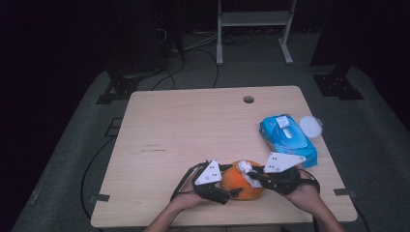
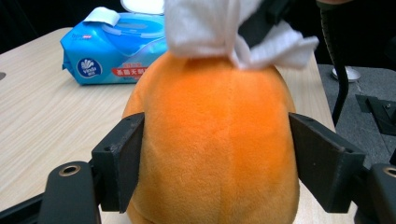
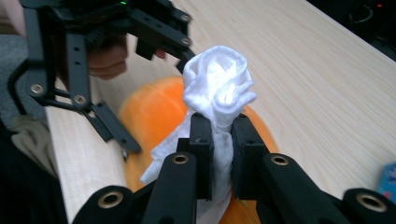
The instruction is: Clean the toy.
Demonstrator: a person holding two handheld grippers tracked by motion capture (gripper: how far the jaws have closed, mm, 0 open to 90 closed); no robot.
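At the near edge of the table (image 1: pixel 193 125), right of its middle, an orange plush toy (image 1: pixel 241 186) sits between the two tools. The left gripper (image 1: pixel 231 192) has its jaws spread wide around the toy's lower body, one black pad against each flank, so the toy is held between them; in the left gripper view the plush (image 2: pixel 217 140) bulges past both pads. The right gripper (image 1: pixel 252 175) comes in from the toy's other side, its jaws narrowed to a slim gap and pinching a white wipe (image 1: pixel 244 167). In the right gripper view the wipe (image 3: pixel 218 88) rises out of the jaws as a crumpled, rose-like bunch, with a loose tail hanging below them over the toy (image 3: pixel 159 116). The wipe (image 2: pixel 224 28) rests on the toy's rounded top in the left gripper view.

The toy is egg-shaped, with short, soft, velvety pile and a faint seam down its middle. The wipe looks thin, soft and creased. The table is pale wood-grain laminate with a round cable hole (image 1: pixel 248 99) near its far edge.

Farther off, near the right edge, lies a blue soft pack of wipes (image 1: pixel 288 139), glossy plastic with a white flap lid (image 2: pixel 102 15) standing open. A small round white lid (image 1: pixel 310 126) lies just beside the pack at the right edge.
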